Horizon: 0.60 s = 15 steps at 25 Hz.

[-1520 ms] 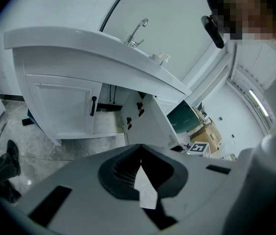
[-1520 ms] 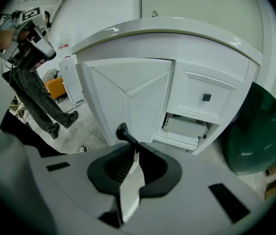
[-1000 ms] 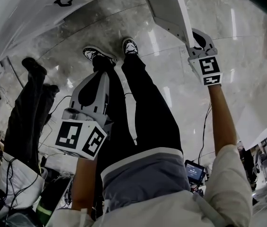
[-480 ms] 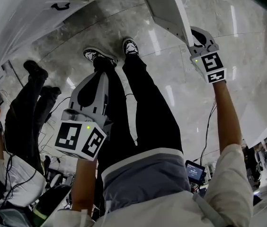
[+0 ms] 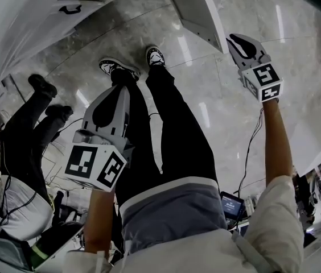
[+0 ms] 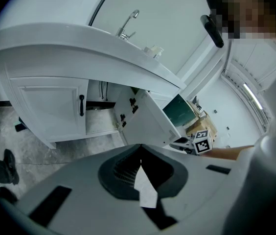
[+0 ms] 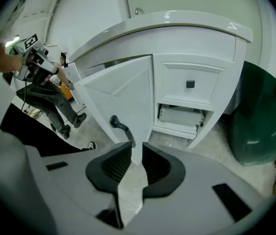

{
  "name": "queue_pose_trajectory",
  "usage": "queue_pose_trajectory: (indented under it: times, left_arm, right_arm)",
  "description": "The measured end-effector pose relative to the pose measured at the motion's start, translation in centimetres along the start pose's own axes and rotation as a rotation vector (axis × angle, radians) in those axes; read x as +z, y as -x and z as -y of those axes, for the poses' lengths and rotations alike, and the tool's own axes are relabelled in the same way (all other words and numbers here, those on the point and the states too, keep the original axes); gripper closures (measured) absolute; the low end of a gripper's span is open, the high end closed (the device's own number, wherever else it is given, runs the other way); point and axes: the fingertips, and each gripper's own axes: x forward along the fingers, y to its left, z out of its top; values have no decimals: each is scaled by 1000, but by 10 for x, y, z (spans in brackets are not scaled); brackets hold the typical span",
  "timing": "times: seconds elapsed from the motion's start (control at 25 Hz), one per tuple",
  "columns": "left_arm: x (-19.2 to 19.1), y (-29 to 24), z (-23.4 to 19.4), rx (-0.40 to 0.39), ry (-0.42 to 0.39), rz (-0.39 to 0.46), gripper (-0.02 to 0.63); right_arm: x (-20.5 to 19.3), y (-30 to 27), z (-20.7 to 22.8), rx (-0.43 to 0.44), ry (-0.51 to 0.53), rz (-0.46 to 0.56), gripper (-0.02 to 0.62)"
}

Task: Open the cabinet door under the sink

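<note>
The door (image 5: 197,10) of the cabinet (image 7: 192,89) already stands swung well out, its free edge running upright. In the head view its lower corner lies at about 9 o'clock from the right gripper (image 5: 237,43), just beside it but not touching. In the right gripper view the door edge stands at 12 o'clock, dead ahead of the tips, and the black handle (image 7: 121,128) sits upright on the door face at 11 o'clock.

The right gripper's jaws have just been opening. They stand spread, with nothing between the pads.

The left gripper (image 5: 120,92) hangs at 7 o'clock in the head view, over the person's leg (image 5: 177,129). It is well apart from the door, its jaws pressed together on nothing. The right gripper is much the nearer, so any further swing would likely fall to it.

No brand or writing can be read. Only the square markers (image 5: 266,78) on the grippers show.
</note>
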Motion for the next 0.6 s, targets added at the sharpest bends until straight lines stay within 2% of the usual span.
queue_pose_trajectory:
  times: [0.6]
  left_arm:
    - [21,18,28,-19,-21,33,607]
  right_arm:
    - [12,38,-14,-32,-151,62,555]
